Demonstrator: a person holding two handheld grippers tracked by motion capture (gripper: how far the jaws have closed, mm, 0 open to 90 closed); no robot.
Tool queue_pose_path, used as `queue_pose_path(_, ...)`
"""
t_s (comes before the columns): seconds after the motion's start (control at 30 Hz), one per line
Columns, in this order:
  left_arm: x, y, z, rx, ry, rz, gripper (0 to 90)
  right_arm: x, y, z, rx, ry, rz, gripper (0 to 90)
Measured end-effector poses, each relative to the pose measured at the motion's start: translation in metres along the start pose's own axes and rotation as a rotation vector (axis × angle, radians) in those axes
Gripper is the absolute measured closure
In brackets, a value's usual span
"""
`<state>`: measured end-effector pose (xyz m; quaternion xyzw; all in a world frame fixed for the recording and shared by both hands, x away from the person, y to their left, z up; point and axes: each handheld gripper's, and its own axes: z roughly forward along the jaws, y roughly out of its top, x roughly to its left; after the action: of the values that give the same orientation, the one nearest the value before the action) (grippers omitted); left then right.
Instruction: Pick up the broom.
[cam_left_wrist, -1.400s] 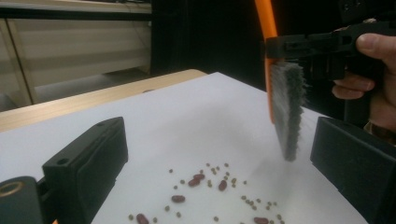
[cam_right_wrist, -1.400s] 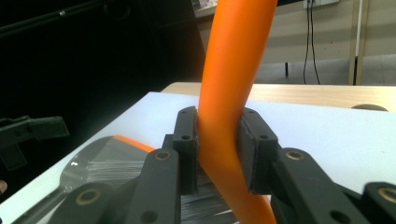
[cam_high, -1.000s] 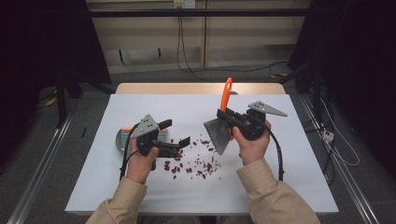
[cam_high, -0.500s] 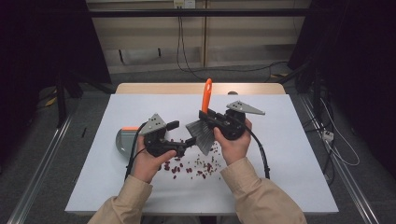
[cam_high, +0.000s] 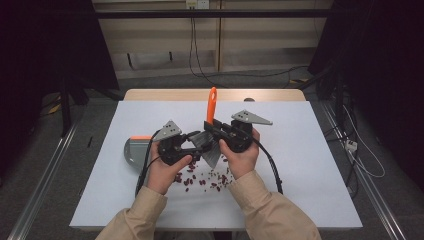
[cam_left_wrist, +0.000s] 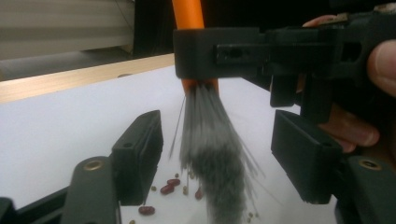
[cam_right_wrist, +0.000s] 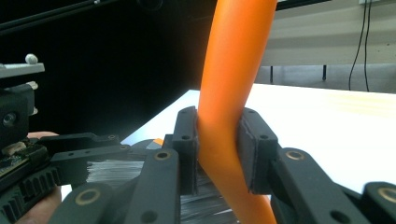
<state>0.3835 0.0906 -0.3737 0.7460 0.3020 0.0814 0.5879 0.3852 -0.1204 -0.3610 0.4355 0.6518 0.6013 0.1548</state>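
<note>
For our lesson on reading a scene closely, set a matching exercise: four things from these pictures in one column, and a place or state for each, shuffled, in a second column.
Things:
1. brush
2. beans
3. dustpan
4. left tongs

Places or states:
A. scattered loose on the white table
B. lying flat behind the left hand
C. orange handle clamped in the right tongs
D. jaws either side of the grey bristles, not pressing them

Pairs: 1-C, 2-A, 3-B, 4-D
</note>
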Motion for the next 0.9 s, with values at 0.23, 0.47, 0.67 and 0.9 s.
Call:
queue_pose_path(0.23, 0.004, 0.0, -0.002, -0.008, -0.002, 0.005, 74.0, 0.002, 0.0, -0.003, -0.009, 0.013, -0.008, 71.3)
queue_pose_path(0.47, 0.003, 0.001, -0.006, -0.004, -0.009, -0.014, 81.7, 0.001, -0.001, -0.004, -0.007, 0.052, -0.015, 70.9)
queue_pose_path(0.67, 0.004, 0.0, -0.008, -0.005, -0.025, -0.017, 83.5, -0.005, 0.001, -0.007, 0.015, 0.098, -0.037, 69.0)
queue_pose_path(0.9, 0.005, 0.0, -0.008, 0.003, -0.028, -0.02, 84.4, -0.014, 0.001, -0.013, -0.015, 0.113, -0.031, 43.9)
